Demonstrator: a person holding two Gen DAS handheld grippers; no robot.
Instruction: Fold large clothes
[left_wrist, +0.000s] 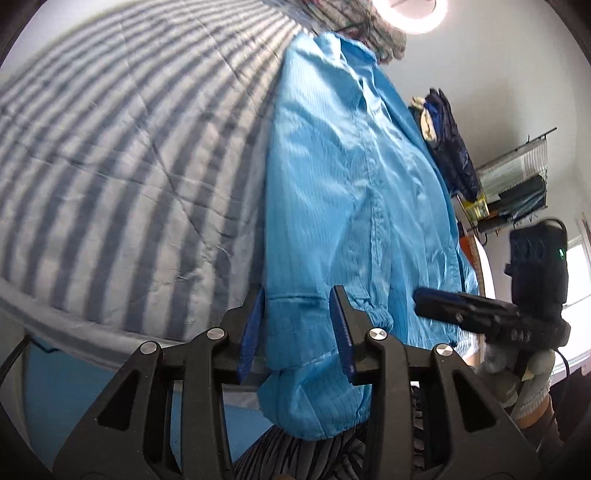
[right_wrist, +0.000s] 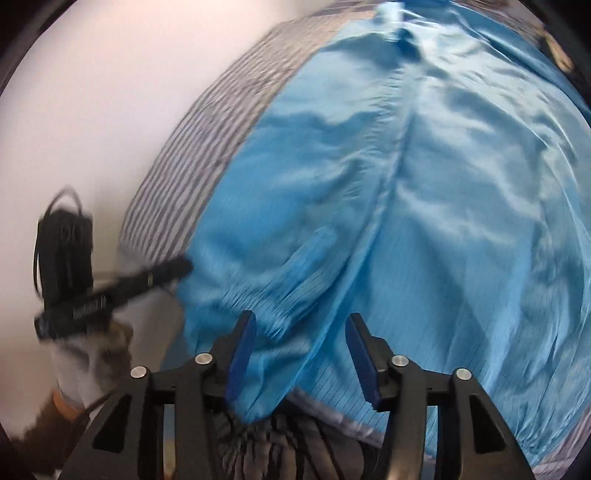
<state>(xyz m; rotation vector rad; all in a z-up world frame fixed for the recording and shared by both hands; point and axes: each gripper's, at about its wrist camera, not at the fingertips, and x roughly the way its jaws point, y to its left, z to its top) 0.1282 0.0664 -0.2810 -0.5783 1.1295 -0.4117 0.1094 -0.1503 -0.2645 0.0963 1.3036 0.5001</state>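
Two grippers, left gripper (left_wrist: 297, 328) and right gripper (right_wrist: 301, 354), flank one blue garment (left_wrist: 343, 177).

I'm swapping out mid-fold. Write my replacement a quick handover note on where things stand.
Left tool: open, pads either side of the blue coat hem, not pinching.
Right tool: open over the hem by a gathered cuff, fabric between the pads but loose.
Coat lies lengthwise on the striped bed, hem hanging off the near edge.
Done: sleeves look tucked inward.
Left: grip the hem, fold toward the collar.
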